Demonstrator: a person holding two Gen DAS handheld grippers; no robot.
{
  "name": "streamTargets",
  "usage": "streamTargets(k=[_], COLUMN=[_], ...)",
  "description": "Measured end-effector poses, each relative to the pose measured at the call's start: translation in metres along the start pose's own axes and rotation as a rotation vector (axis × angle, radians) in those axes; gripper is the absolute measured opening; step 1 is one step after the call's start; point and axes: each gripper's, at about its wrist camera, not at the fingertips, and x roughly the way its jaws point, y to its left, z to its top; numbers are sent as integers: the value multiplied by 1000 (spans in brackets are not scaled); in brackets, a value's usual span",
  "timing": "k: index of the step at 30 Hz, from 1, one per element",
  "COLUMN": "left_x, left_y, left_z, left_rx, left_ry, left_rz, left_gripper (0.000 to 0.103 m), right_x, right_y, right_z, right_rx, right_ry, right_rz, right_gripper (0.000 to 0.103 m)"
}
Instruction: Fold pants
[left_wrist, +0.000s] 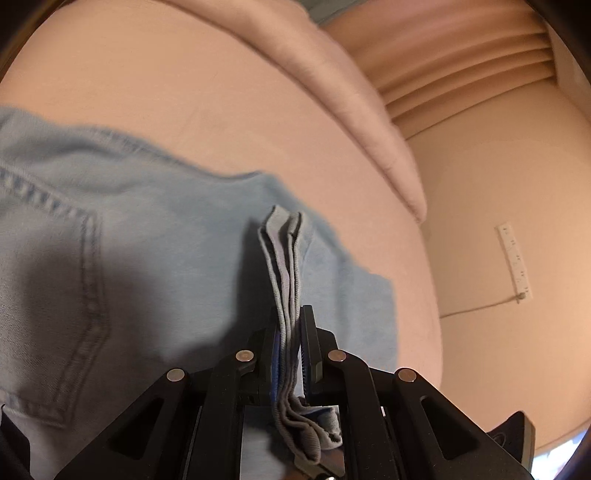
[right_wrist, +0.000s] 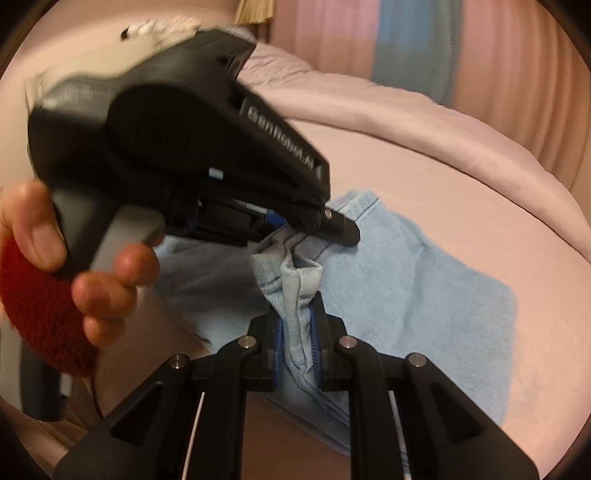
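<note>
Both grippers, left gripper (left_wrist: 291, 354) and right gripper (right_wrist: 297, 332), clamp the pants (right_wrist: 406, 280) hem mid-fold over the bed (right_wrist: 424, 166); next, lay it down squarely.

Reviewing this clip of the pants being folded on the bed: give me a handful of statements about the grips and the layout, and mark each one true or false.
1. The left hand-held gripper is shut on a bunched edge of the pants. True.
2. The right hand-held gripper hangs open with nothing between its jaws. False: it is shut on a fold of the light blue denim.
3. The pants are dark green corduroy. False: they are light blue denim with visible seam stitching.
4. The pants lie on a pink bed sheet. True.
5. In the right wrist view, a hand holds the other hand-held gripper by its handle. True.
</note>
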Motion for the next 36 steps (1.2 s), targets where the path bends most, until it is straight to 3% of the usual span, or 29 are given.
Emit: streamTargets(k=[1,5,7,9,14,16,19,24,27,29,32,36], left_x=[5,10,0,-13,-32,-21,2,57,86,107,114,116], left_y=[5,-2,-12,-21,-50,-71,-97,-140,-157,-157,-153,-156], left_z=[-1,-2,0,1,-3,-12,-26,-47,-62,-71,-74,-71], left_rx=[-10,-36,13,73,241,308,406,550,636,682,686,685], left_ry=[14,9,-5,-34,-71,-40,32,133,181,213,197,212], left_rz=[39,49,95,144,186,181,136,112,120,169,192,199], left_gripper=[6,12,18,36,37,37,37,37,37,37,38,38], right_x=[5,16,7,-5,-52,-65,-70,-46,-31,-12,8,2], right_y=[-1,-8,-15,-30,-100,-132,-177,-229,-223,-222,-218,-223], right_z=[-3,-5,-6,-4,-14,-18,-19,-5,3,3,-5,-8], right_rx=[5,37,49,101,324,411,494,533,508,503,477,464], right_ry=[17,68,77,79,-2,-38,-41,4,43,100,205,205], right_rz=[3,48,74,123,196,177,62,-10,-29,-32,-29,-27], right_gripper=[17,24,38,40,41,41,40,25,20,19,19,19])
